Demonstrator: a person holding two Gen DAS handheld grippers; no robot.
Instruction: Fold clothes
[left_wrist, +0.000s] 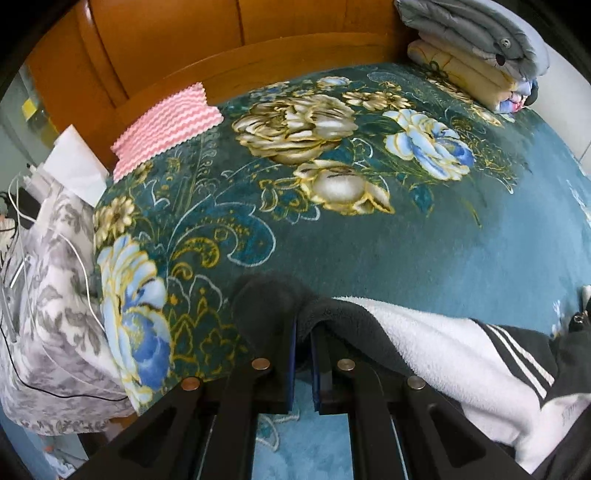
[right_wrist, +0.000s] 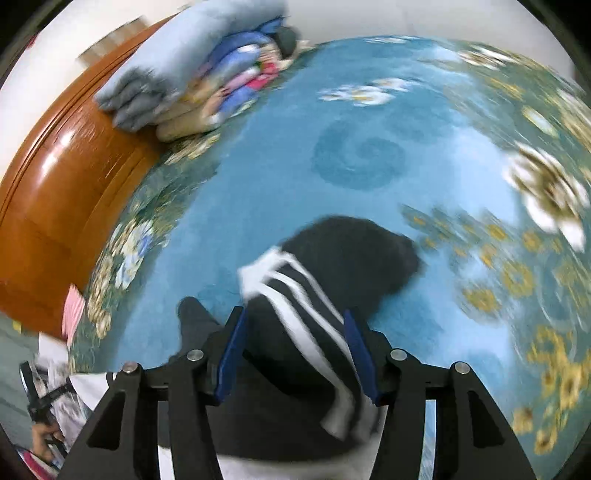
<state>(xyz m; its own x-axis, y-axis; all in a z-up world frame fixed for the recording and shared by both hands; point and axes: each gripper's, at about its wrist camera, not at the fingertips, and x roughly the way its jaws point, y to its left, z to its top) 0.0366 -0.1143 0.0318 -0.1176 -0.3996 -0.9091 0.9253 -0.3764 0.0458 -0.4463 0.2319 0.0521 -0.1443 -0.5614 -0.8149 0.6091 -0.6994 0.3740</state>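
We pinch the black-and-white garment (left_wrist: 424, 343) with the left gripper (left_wrist: 303, 343) pressed together on a dark edge. The right gripper (right_wrist: 295, 347) stands spread around its striped part, near the bed (left_wrist: 406, 251) front edge. In our judgement no fold is finished yet.

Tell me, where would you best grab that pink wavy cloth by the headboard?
Take the pink cloth by its zigzag front edge, coming in low across the bedspread. That edge lies free on the bed, while the back rests against the wooden headboard.
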